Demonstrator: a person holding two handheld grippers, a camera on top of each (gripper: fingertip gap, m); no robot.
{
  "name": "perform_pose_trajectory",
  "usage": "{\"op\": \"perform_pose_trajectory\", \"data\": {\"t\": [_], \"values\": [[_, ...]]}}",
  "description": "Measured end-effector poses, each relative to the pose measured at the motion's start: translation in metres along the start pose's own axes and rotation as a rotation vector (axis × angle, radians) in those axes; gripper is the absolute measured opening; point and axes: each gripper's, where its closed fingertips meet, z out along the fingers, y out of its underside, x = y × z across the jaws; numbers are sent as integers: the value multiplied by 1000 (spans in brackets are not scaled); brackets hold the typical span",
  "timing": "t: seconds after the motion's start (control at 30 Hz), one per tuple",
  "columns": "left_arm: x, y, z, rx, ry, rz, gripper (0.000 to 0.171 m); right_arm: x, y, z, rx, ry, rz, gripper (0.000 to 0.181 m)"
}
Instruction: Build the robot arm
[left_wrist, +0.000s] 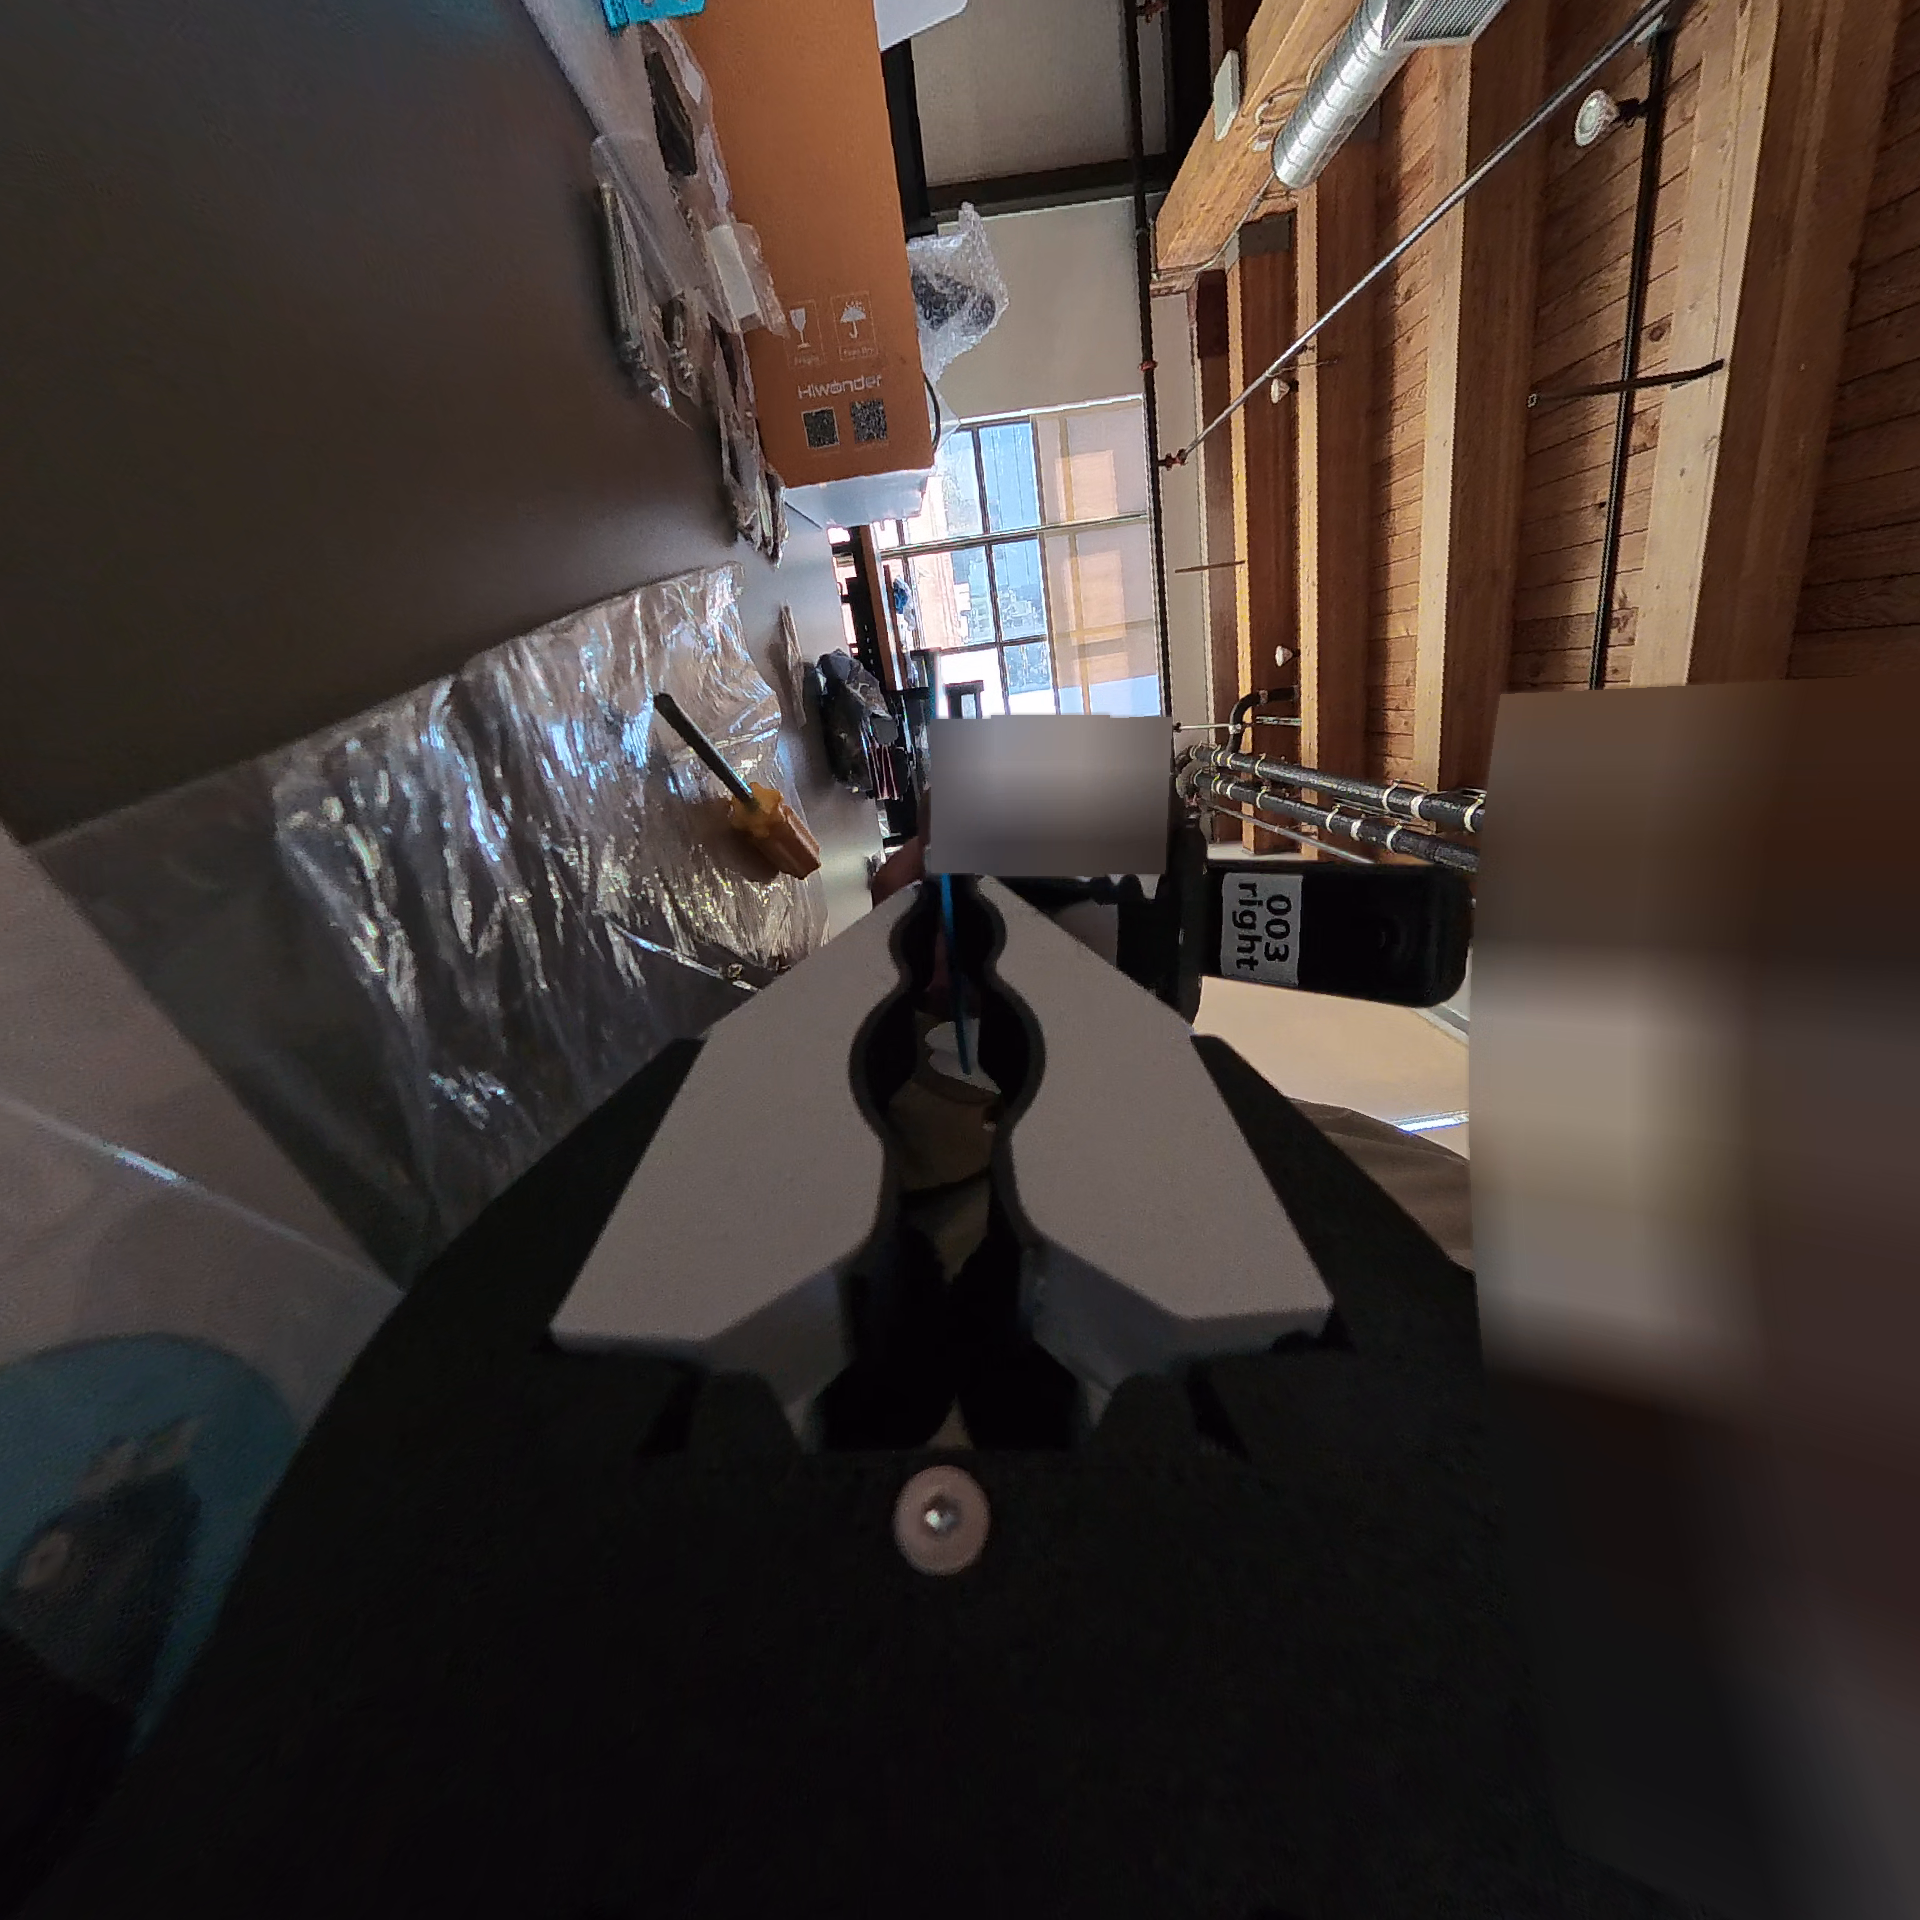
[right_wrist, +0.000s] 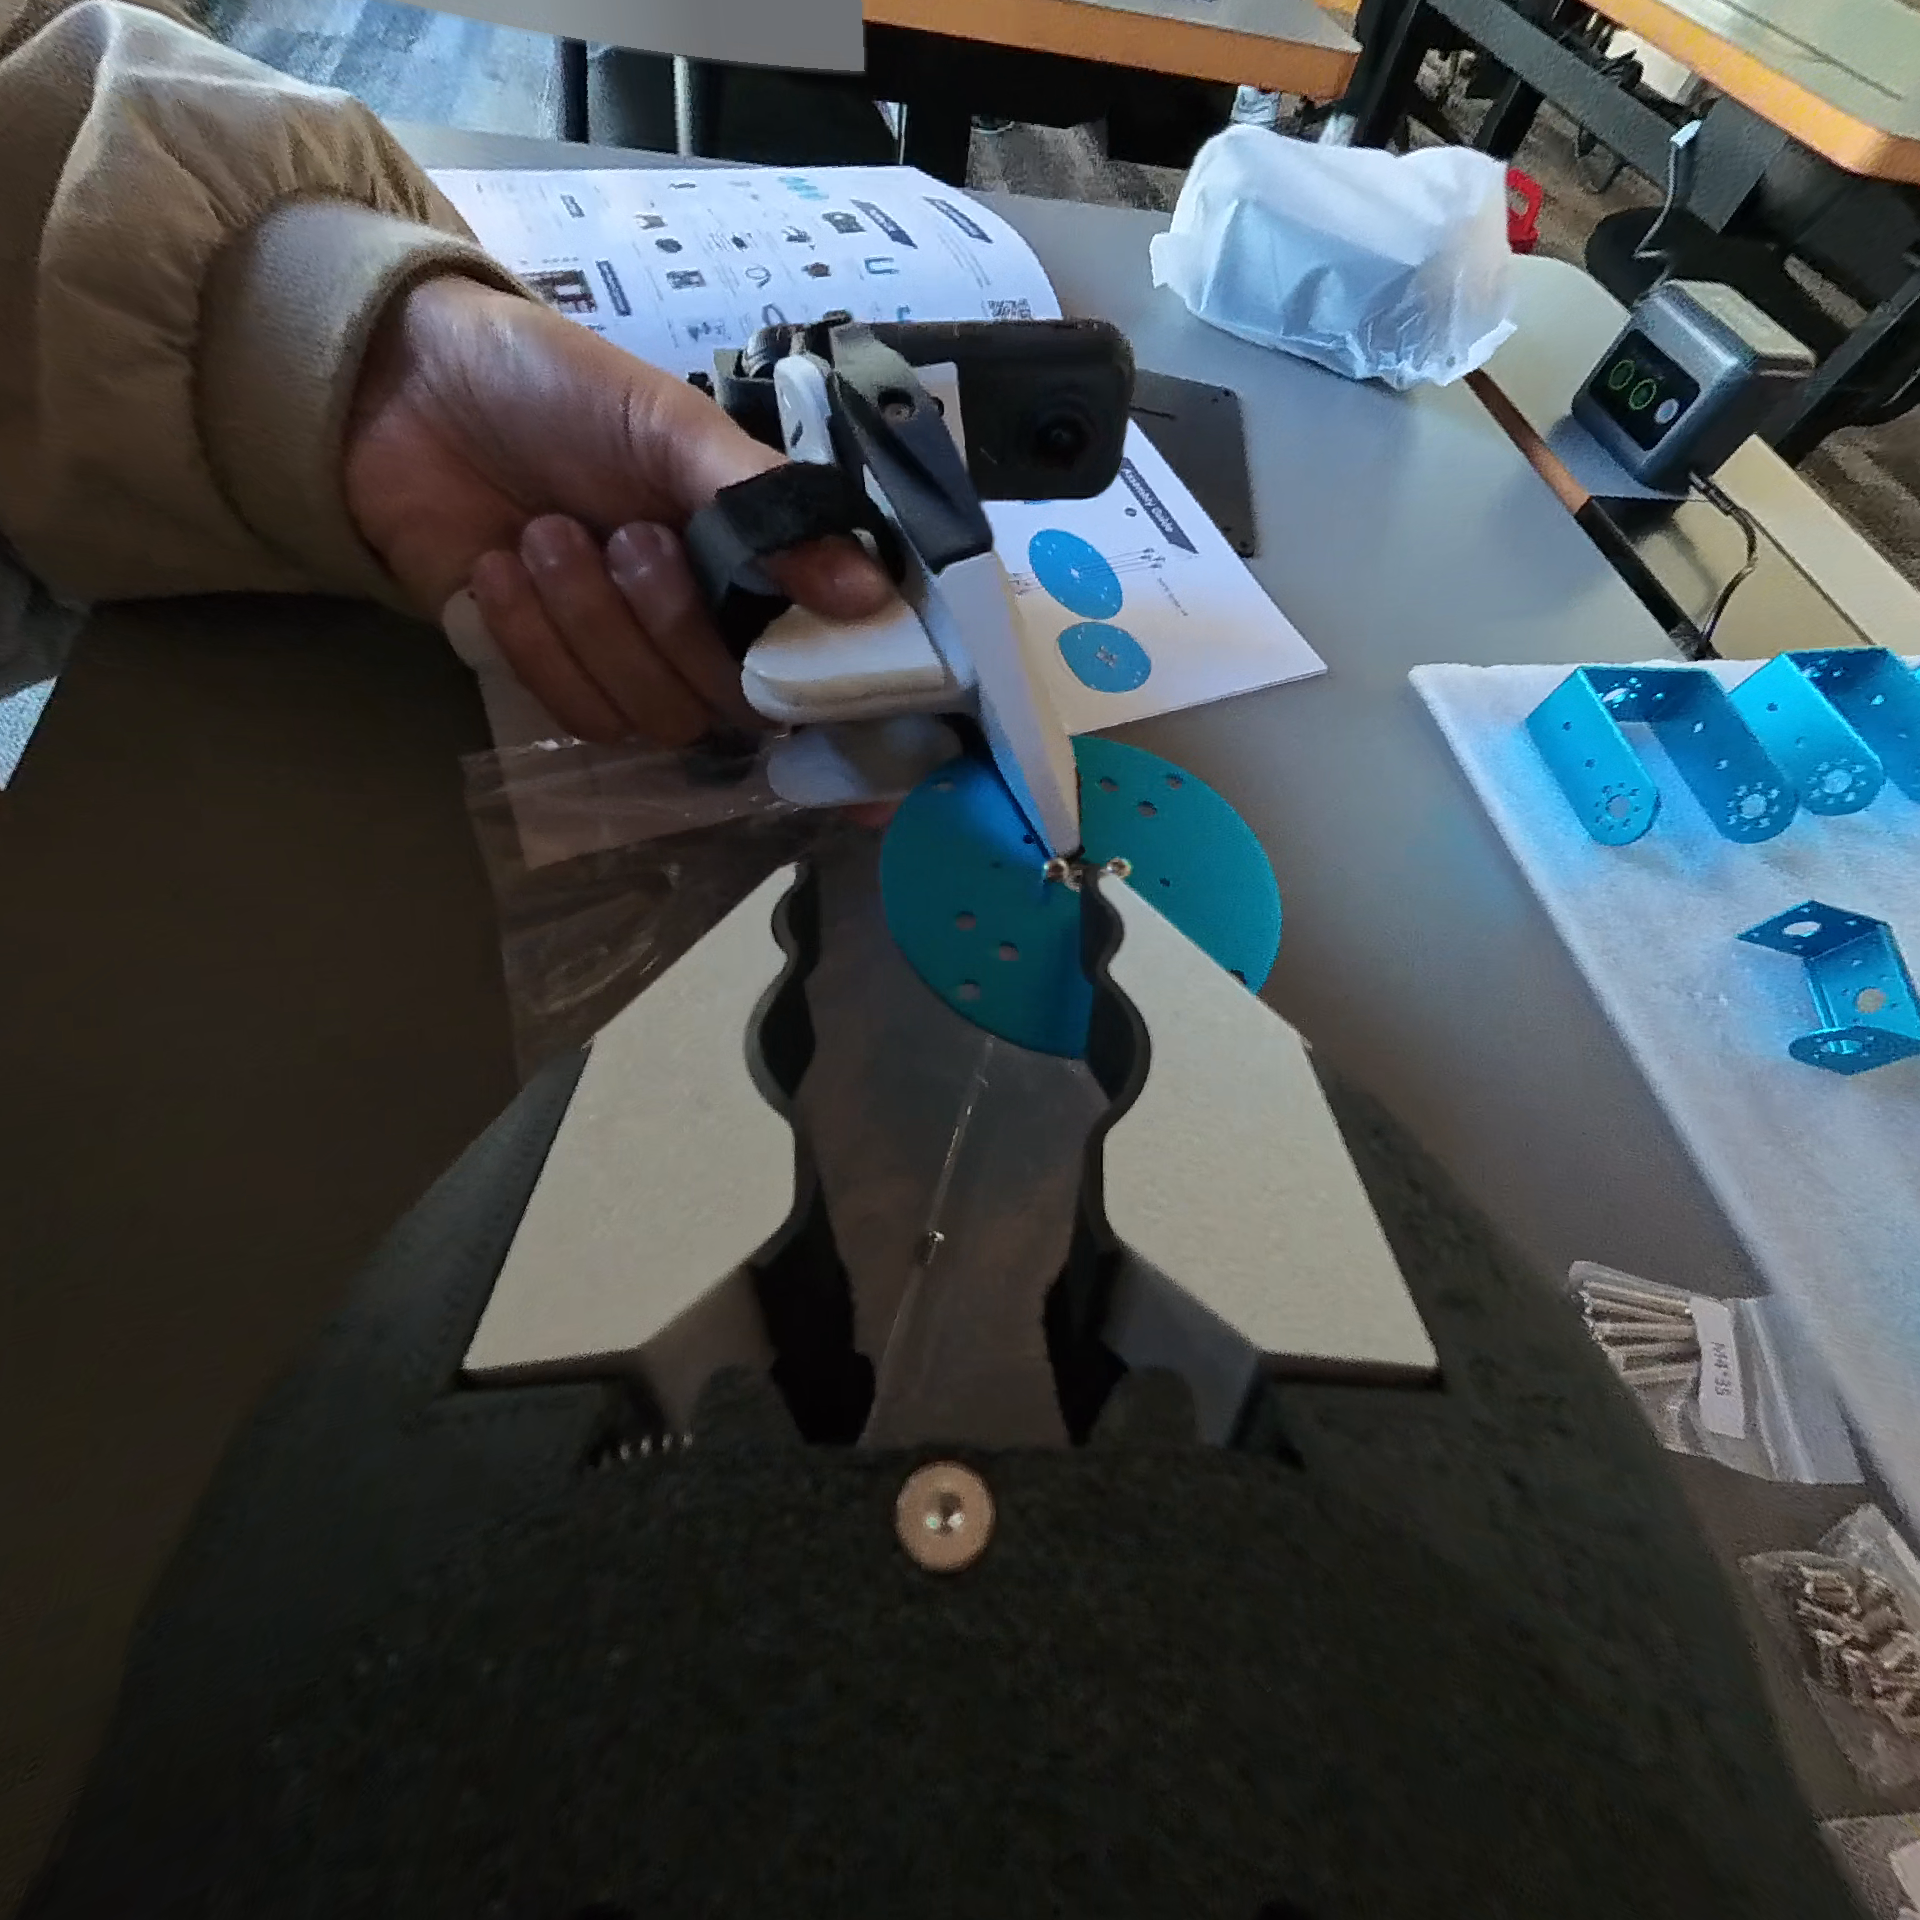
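Note:
A round blue metal disc with holes (right_wrist: 977, 935) is held upright over the grey table (right_wrist: 1403, 582). My left gripper (right_wrist: 1055, 831), held in a person's hand (right_wrist: 540, 468), is shut on the disc near its centre. Two small screws (right_wrist: 1062, 869) stick out there. In the left wrist view the disc shows edge-on as a thin blue line (left_wrist: 958, 977) between the closed left gripper (left_wrist: 951, 894) fingers. My right gripper (right_wrist: 951, 894) is open, its jaws apart just in front of the disc. Its right fingertip (right_wrist: 1101, 914) is close to the screws and hides the disc's lower right part.
Blue brackets (right_wrist: 1704, 758) lie on a white foam sheet (right_wrist: 1621, 935) at right, with bags of screws (right_wrist: 1662, 1340) nearer. An instruction booklet (right_wrist: 1195, 623), a clear plastic bag (right_wrist: 623, 800) and a white wrapped bundle (right_wrist: 1340, 249) lie around. An orange-handled screwdriver (left_wrist: 769, 821) rests on plastic wrap. Both grippers' tips are close together, under 4 cm apart.

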Motion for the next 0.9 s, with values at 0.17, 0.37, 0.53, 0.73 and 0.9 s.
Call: {"op": "perform_pose_trajectory", "data": {"t": [0.17, 0.37, 0.53, 0.73, 0.9], "values": [[1, 1, 1, -4, 2, 2, 4, -2, 0, 3, -1, -10, 16, 50], [1, -2, -1, 6, -1, 8, 4, -3, -2, 1, -3, -15, 21, 48], [0, -1, 0, 3, 0, 3, 4, 0, -3, 0, -6, 17, -12, 48], [-1, -1, -1, 5, -22, 31, 4, 6, -3, -1, -11, 72, -25, 27], [-2, 1, 1, -1, -30, 37, 4, 14, -6, -2, -12, 118, 2, 8]]}}
